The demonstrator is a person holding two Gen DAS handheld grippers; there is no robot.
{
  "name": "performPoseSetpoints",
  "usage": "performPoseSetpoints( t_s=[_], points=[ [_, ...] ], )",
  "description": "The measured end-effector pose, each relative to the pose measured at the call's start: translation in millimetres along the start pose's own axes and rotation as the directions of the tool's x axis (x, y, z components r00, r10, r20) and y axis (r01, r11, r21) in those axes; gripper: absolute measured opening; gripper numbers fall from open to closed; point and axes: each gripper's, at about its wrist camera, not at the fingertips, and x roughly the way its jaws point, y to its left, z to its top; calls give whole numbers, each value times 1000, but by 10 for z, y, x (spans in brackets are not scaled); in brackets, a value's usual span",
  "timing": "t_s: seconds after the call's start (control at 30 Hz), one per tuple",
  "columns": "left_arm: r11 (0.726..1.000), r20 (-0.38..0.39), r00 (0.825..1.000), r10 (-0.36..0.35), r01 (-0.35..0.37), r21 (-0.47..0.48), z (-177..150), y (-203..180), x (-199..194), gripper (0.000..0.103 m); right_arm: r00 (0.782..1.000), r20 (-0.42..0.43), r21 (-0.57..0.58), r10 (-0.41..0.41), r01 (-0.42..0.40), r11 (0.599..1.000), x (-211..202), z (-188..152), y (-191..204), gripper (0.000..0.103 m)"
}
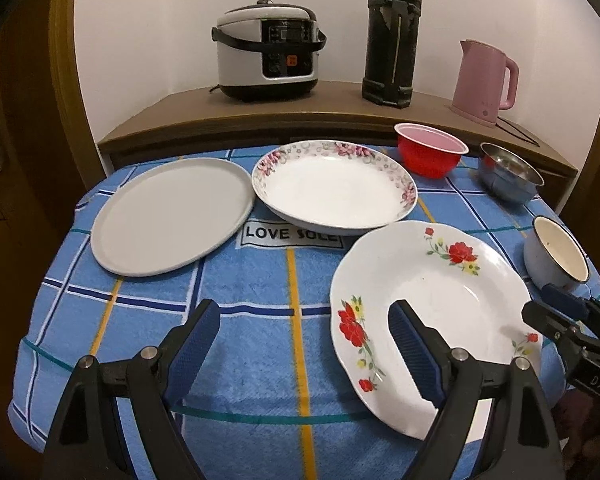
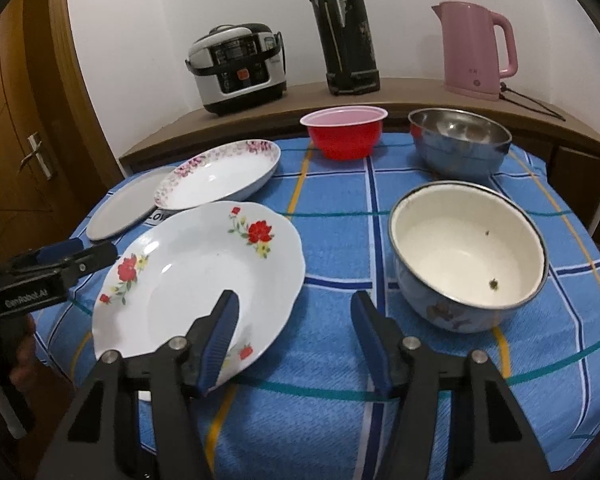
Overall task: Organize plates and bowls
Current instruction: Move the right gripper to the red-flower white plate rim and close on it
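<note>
Scalloped glossy plate [image 1: 432, 320], woven cloth [image 1: 236, 352]

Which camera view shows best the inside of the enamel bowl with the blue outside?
The right wrist view. There the enamel bowl sits near and whole, its cream inside open to the camera, with two dark specks visible. In the left wrist view the same bowl is small at the right edge, and only part of its inside shows.

Table [image 2: 332, 420] under blue checked cloth [image 2: 340, 220]; three plates [image 1: 172, 216], four bowls [image 2: 468, 256] on top
</note>
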Motion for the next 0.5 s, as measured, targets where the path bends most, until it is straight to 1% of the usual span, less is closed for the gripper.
performPoseSetpoints(
  t_s=[0.1, 0.23, 0.33, 0.4, 0.47, 0.5],
  points=[
    [1000, 3, 1000, -3, 3, -3, 4, -3, 1, 88, 1000, 5, 1, -3, 3, 1000, 3, 2, -7, 59],
    [999, 42, 999, 35, -35, 4, 71, 52, -54, 88, 1000, 22, -1, 0, 0, 1000, -30, 50, -7, 59],
    [999, 59, 997, 46, -46, -11, 125, 137, -82, 88, 999, 49, -25, -7, 9, 1000, -61, 127, 20, 59],
    [999, 50, 998, 29, -28, -15, 126, 158, -72, 88, 999, 45, -32, -4, 5, 999, -55, 142, 31, 59],
    [1000, 26, 1000, 0, 1, -17, 101, 147, -16, 88, 1000, 25, -28, 8, -7, 1000, -4, 125, 29, 59],
    [1000, 16, 1000, -12, 13, -17, 91, 131, 14, 84, 1000, 11, -22, 16, -15, 1000, 29, 115, 24, 59]
  ],
)
